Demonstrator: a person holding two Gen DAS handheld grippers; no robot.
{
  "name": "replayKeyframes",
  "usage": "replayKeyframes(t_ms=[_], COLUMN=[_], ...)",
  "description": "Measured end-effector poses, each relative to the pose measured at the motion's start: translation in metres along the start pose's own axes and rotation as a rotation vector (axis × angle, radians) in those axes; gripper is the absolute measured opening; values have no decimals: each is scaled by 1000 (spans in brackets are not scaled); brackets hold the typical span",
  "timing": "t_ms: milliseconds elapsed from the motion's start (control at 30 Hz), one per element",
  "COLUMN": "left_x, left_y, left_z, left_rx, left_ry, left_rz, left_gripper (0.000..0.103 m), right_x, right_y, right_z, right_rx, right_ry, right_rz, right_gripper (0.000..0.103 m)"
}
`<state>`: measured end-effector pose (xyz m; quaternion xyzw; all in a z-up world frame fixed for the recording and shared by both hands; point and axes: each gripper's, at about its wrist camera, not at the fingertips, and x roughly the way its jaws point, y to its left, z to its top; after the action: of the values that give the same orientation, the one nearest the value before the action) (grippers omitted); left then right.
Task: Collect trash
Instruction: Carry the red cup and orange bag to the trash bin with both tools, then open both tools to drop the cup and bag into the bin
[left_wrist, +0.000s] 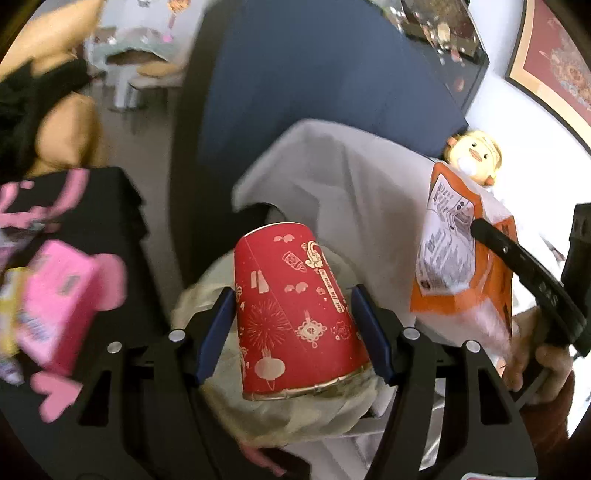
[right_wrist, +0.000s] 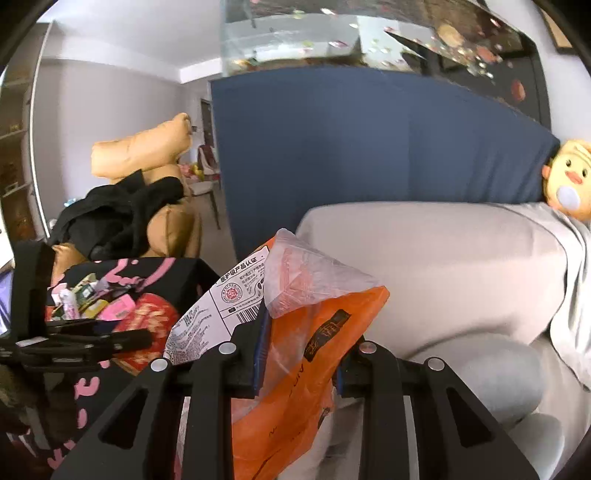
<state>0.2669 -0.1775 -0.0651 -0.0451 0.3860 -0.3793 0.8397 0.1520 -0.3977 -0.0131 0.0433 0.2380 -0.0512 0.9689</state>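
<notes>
Left wrist view, mid-frame: left claw (left_wrist: 293, 317) closed on red cup (left_wrist: 295, 314).
Right claw (right_wrist: 301, 360) pinches orange bag (right_wrist: 295, 369); black bin (right_wrist: 122, 295) at frame left awaits both.

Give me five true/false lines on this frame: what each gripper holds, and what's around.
1. The left gripper is shut on a red paper cup with gold print. True.
2. That cup is blue and plain. False: it is red, with gold lanterns and fireworks.
3. The right gripper is shut on an orange plastic packaging bag. True.
4. The right gripper is open, holding nothing. False: it pinches the orange bag.
5. A yellow plush duck toy sits by the dark blue panel. True.
</notes>
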Motion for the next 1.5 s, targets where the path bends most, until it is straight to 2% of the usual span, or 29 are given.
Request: replayKeyframes(t_ms=[33, 67, 133, 367, 500, 600, 733, 833, 933, 1000, 1067, 1300, 1400, 1500], left_x=[9, 16, 25, -6, -39, -63, -96, -118, -138, -150, -160, -197, -218, -242], left_y=[1, 2, 6, 36, 58, 68, 87, 102, 122, 135, 147, 186, 203, 223], left_z=[2, 3, 5, -1, -13, -25, -41, -52, -64, -71, -78, -105, -118, -130], left_rx=[-10, -21, -32, -123, -167, -181, -206, -222, -263, -295, -314, -372, -403, -440], left_ry=[12, 18, 28, -35, -80, -103, -135, -159, -187, -206, -223, -236, -256, -279], left_rz=[-33, -59, -73, 13, 82, 129, 194, 220, 240, 254, 282, 376, 430, 485], left_gripper=[70, 83, 94, 94, 94, 94, 94, 94, 94, 94, 94, 94, 94, 94], right_x=[3, 4, 9, 50, 89, 121, 158, 165, 158, 154, 145, 100, 83, 72], right_y=[-3, -3, -6, 22, 52, 72, 89, 92, 84, 80, 78, 87, 101, 123], right_z=[-2, -4, -8, -14, -26, -43, -75, -88, -84, -81, -78, -65, -55, -43], right_rx=[2, 3, 0, -30, -101, -140, -178, -192, -136, -99, -81, -104, -101, -97], right_ry=[5, 7, 12, 58, 105, 191, 349, 402, 383, 376, 360, 281, 244, 208], right_rz=[-8, -14, -26, 18, -6, -10, -11, -23, -22, -18, -10, -48, -5, 73], right_gripper=[27, 27, 27, 27, 27, 27, 27, 27, 30, 47, 56, 58, 58, 58])
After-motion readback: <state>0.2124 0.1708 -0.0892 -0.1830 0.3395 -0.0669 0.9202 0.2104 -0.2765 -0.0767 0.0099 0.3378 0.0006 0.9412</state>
